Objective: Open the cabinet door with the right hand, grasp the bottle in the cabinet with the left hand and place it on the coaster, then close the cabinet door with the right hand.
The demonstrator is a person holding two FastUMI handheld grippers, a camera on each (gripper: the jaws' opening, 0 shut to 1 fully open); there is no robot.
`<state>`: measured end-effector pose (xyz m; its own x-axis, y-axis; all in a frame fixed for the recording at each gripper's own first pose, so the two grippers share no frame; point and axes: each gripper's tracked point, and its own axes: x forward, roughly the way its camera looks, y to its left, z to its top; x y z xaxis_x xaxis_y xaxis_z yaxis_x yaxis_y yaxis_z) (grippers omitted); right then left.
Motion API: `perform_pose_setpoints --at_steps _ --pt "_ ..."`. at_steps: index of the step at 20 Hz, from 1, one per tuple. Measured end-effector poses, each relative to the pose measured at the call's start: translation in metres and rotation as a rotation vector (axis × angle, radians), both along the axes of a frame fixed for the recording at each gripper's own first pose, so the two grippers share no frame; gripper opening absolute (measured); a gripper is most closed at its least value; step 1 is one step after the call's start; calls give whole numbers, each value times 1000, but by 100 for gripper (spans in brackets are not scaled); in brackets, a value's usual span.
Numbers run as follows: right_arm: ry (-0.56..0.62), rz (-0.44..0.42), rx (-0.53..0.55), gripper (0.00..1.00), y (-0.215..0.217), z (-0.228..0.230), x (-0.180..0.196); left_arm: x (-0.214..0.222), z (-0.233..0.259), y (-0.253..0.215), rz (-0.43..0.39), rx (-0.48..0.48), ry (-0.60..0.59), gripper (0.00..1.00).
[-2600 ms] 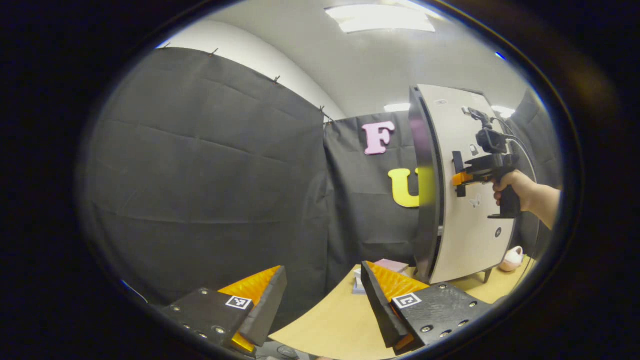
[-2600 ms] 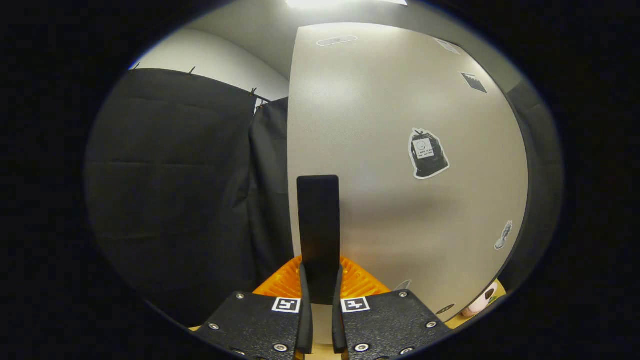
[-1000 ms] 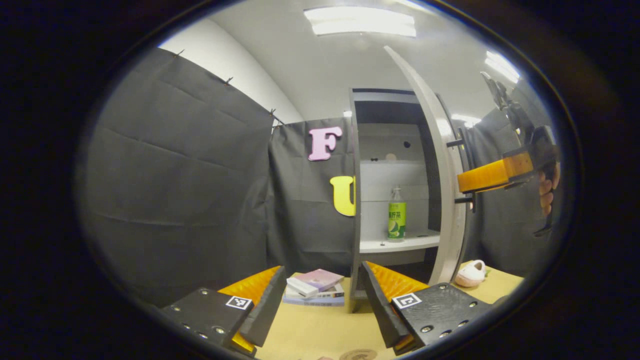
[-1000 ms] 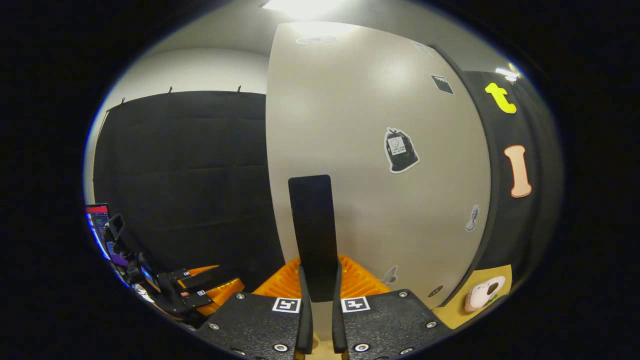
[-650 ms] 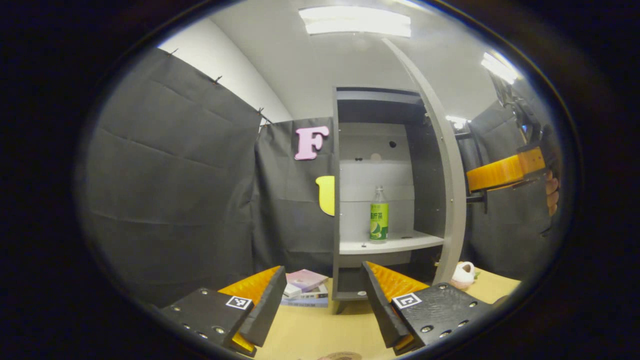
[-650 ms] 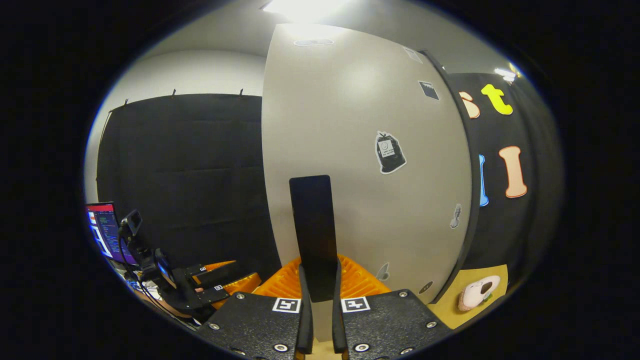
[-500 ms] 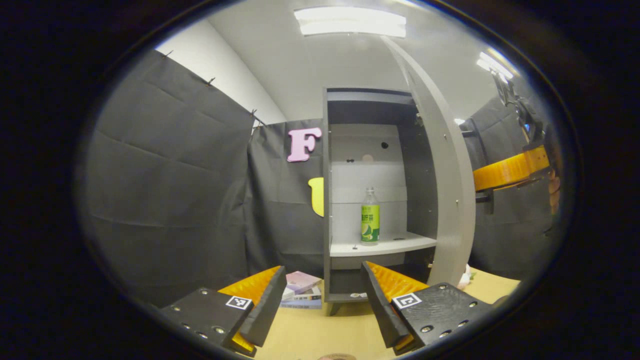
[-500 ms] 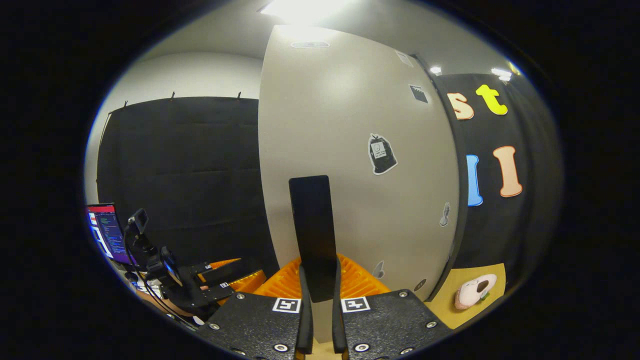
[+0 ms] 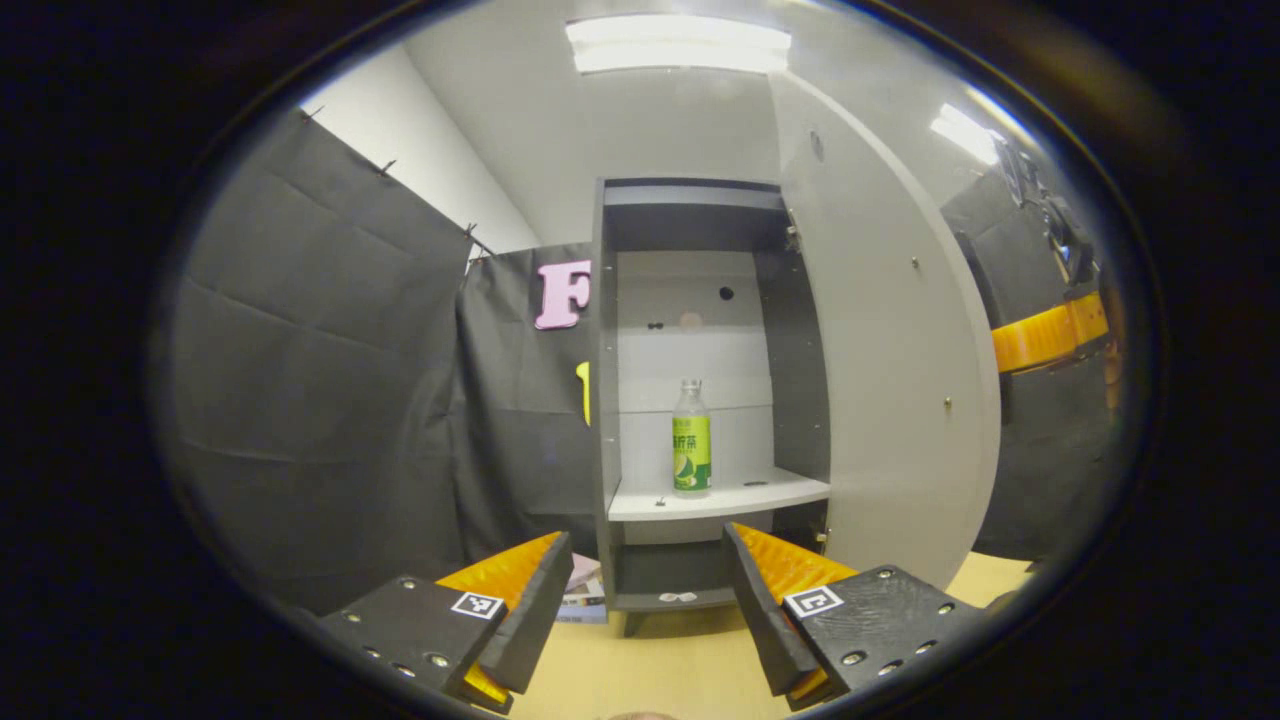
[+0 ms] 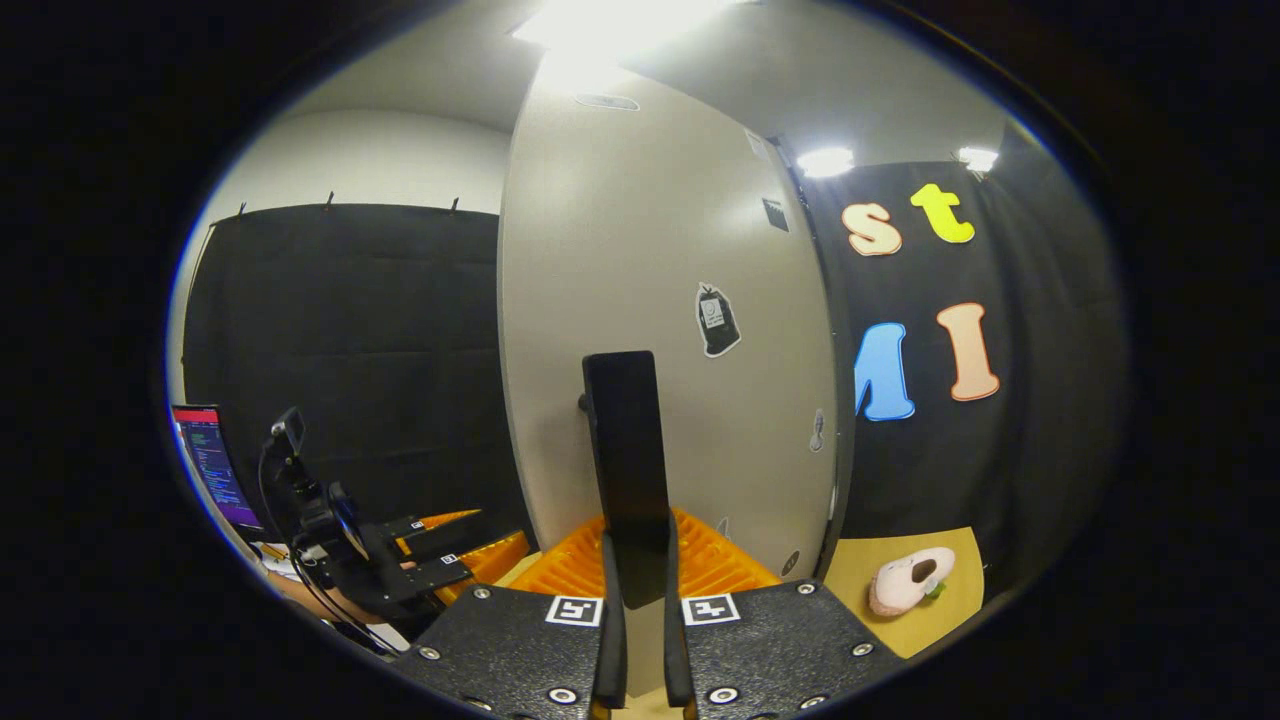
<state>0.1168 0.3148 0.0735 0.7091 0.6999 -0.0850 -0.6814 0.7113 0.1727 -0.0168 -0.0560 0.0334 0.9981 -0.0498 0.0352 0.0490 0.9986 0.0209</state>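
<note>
The cabinet (image 9: 700, 230) stands open at frame centre, its door (image 9: 880, 380) swung right. The right gripper (image 10: 637, 600) has its jaws clamped on the door's handle (image 10: 625, 460). The left gripper (image 9: 640, 610) holds its jaws wide. The bottle (image 9: 690, 440) stands upright on the shelf (image 9: 740, 495), mid-frame.

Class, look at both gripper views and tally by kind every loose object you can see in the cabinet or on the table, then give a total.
Bottle, on the cabinet shelf: 1
Stack of books, on the table: 1
Pink plush toy, on the table: 1
Total: 3
</note>
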Motion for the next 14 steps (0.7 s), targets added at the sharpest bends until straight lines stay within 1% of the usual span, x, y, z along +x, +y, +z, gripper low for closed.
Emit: perform_pose_setpoints --at_steps 4,12,13,14 --pt "0 -37 15 14 -13 -1 -4 -1 0 -22 -18 0 2 86" --pt "-5 -100 35 14 -50 -3 4 -12 3 -64 -25 9 13 86" --pt "-7 -116 38 14 -58 -5 7 -11 2 -68 -23 8 14 89" --pt "-8 -133 41 14 -68 -6 8 -11 3 -71 -21 6 18 86"
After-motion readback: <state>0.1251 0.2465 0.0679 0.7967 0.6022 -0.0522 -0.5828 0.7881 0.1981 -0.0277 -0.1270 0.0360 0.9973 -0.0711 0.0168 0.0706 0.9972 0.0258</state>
